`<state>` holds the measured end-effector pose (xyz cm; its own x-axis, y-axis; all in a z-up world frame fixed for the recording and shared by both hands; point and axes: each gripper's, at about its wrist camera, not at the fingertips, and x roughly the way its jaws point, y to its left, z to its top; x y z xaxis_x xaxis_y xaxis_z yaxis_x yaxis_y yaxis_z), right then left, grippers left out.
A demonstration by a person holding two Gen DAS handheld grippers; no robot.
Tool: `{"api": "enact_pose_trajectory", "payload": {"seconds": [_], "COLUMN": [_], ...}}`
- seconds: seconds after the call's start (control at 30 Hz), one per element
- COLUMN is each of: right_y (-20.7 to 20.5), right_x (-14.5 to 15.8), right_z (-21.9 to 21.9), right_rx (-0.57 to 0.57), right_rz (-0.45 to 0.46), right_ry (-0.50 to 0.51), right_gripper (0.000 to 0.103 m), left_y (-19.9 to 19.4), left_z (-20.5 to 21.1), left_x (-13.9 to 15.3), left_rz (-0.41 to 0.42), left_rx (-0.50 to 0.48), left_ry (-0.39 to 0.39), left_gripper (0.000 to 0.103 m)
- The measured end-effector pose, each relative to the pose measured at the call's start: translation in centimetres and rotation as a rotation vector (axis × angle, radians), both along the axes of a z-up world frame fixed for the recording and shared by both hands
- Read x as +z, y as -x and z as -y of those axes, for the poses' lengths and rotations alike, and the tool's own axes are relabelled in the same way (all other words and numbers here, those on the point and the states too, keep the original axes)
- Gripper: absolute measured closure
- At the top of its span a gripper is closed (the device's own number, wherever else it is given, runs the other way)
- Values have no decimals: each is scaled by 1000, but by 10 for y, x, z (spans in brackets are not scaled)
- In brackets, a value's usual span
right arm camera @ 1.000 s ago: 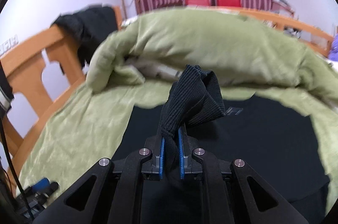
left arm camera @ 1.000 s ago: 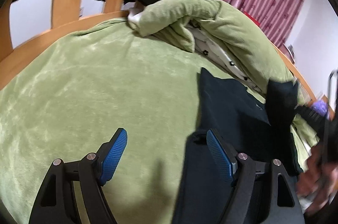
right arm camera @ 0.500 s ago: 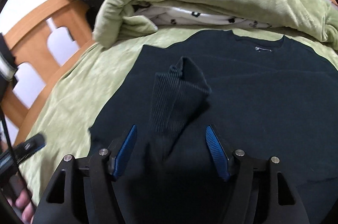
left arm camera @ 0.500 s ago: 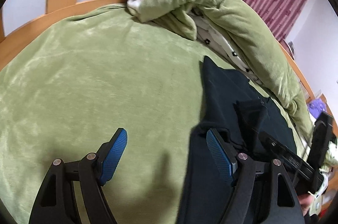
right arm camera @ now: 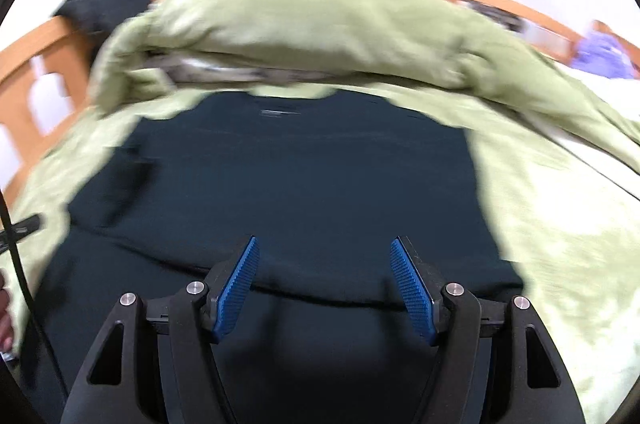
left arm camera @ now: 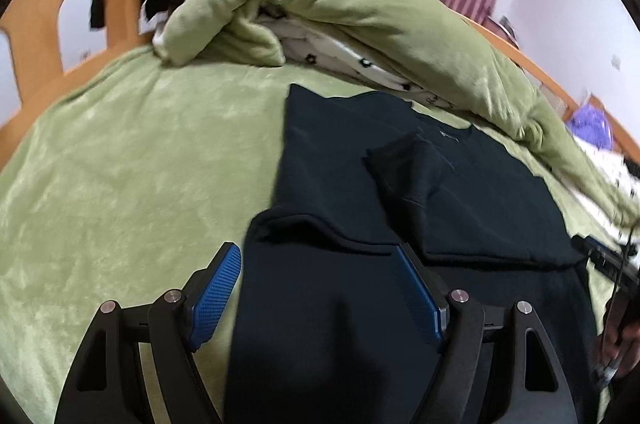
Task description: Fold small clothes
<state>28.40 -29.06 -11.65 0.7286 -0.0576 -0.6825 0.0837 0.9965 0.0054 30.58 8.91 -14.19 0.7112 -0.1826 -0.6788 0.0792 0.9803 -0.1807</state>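
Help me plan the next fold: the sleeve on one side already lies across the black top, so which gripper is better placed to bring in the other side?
Probably the right gripper: open and empty, it sits over the black top near the unfolded edge by the green blanket. The left gripper is at the side already bearing the folded sleeve.

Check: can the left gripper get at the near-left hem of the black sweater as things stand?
Probably yes. The left gripper is open and empty, the black sweater lies flat on the green blanket, its hem edge just ahead of the fingers, nothing between them. The folded sleeve lies farther in.
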Motion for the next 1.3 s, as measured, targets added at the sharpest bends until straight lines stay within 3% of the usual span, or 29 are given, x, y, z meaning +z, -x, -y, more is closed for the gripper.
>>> {"api": "enact_pose_trajectory", "payload": {"seconds": [0.17, 0.3, 0.47, 0.63, 0.9, 1.2, 1.3], "right_y": [1, -11, -10, -11, -11, -3, 13], "right_x": [-20, -48, -48, -54, -58, -49, -36], "right_z": [56, 78, 85, 101, 101, 99, 97], "right_rx": [-125, -158, -120, -156, -153, -160, -171], "right_rz": [-16, -96, -96, -105, -98, -96, -84], "right_ry": [-3, -43, -7, -60, -55, -48, -62], "right_gripper": [37, 58, 69, 83, 83, 83, 74], "left_y": [-2, -21, -50, -80, -80, -35, -12], "left_z": [23, 50, 85, 106, 60, 0, -3], "left_x": [1, -2, -9, -18, -8, -13, -17], "left_rz": [17, 3, 7, -16, 64, -29, -40], "left_rx": [-13, -32, -57, -30, 157, 181, 159], "left_ry": [-43, -78, -115, -109, -254, -205, -181], "left_gripper": [27, 27, 27, 27, 28, 28, 28]}}
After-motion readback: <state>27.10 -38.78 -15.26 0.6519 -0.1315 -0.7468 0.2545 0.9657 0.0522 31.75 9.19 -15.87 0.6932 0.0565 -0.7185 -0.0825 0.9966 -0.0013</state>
